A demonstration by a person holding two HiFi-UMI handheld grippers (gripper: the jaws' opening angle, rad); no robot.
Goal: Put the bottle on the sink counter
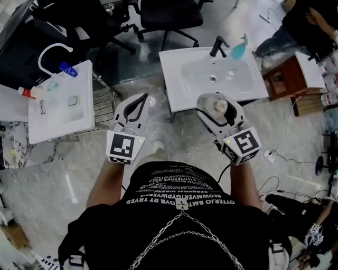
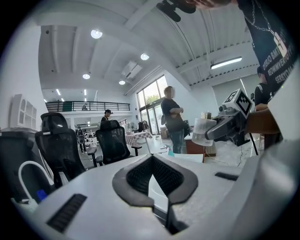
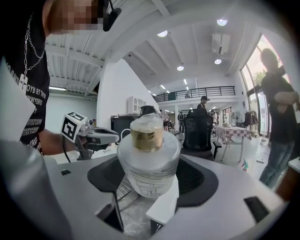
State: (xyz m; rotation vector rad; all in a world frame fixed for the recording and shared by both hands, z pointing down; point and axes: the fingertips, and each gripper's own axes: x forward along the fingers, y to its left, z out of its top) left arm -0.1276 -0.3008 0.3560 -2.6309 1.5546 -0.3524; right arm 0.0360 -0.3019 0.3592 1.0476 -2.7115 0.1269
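A small clear bottle [image 1: 217,106] with a white cap and gold collar is held upright between the jaws of my right gripper [image 1: 216,100], which is shut on it. In the right gripper view the bottle [image 3: 147,161] fills the gap between the dark pads [image 3: 199,183]. It hangs over the floor, just in front of the near edge of the white sink counter [image 1: 182,66]. My left gripper [image 1: 142,99] is level with it to the left, jaws together and holding nothing. In the left gripper view the bottle [image 2: 202,131] appears at the right.
A black faucet [image 1: 217,46] and a teal spray bottle [image 1: 238,50] stand at the counter's back. To the left stands a second white sink [image 1: 58,108] with small bottles on it. Office chairs [image 1: 169,16] are beyond, a wooden cabinet [image 1: 288,79] to the right, and cables on the floor.
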